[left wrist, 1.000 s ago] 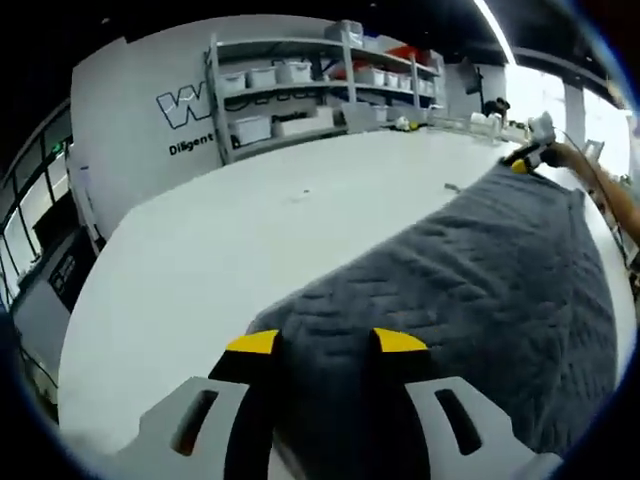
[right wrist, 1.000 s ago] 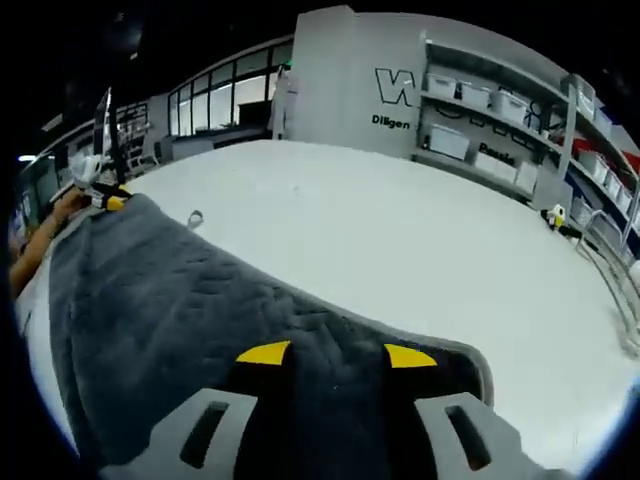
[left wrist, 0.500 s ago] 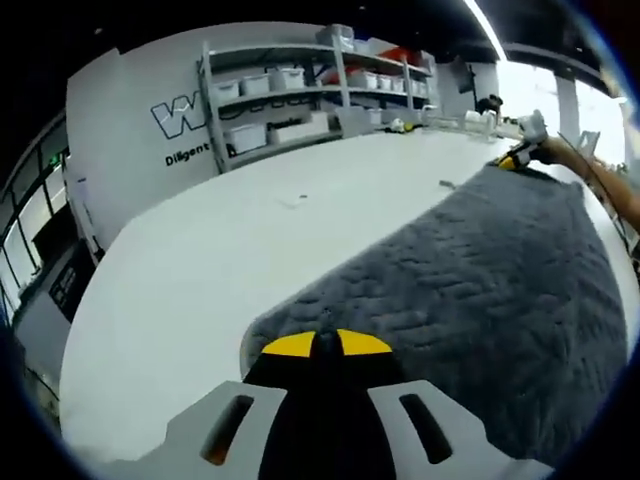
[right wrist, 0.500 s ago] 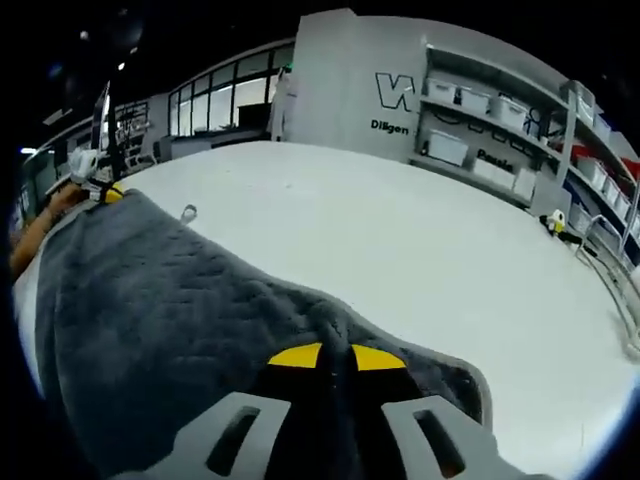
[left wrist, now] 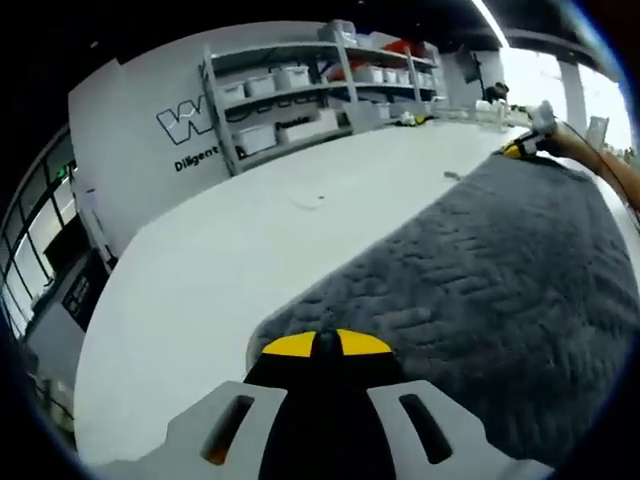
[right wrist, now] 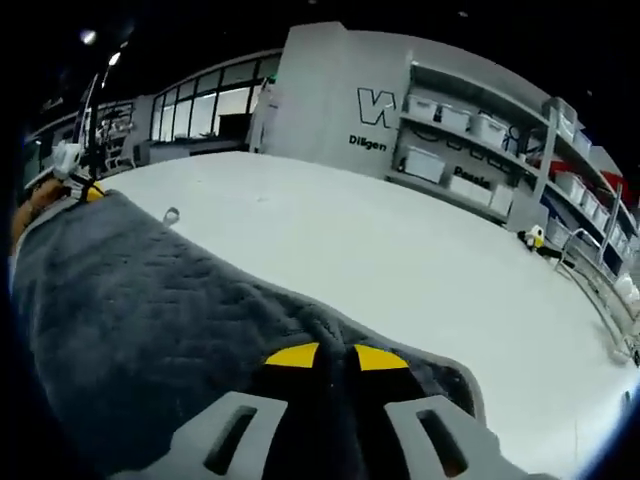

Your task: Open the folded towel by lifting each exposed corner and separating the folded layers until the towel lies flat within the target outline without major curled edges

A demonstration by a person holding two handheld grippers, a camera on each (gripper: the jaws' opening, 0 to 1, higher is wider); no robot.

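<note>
White tabletop [left wrist: 200,270], shelves [left wrist: 290,90] behind. Left gripper [left wrist: 325,343] low, jaws clenched on a corner of the gray towel [left wrist: 500,270]; right gripper [right wrist: 335,356] likewise at another corner. Towel stretches ahead of both; near edge hidden beneath the jaws.

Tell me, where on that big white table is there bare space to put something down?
The white table is bare from the grey towel edge out to the shelving. In the right gripper view, bare table runs right of the towel. Both pinched corners are crowded.
</note>
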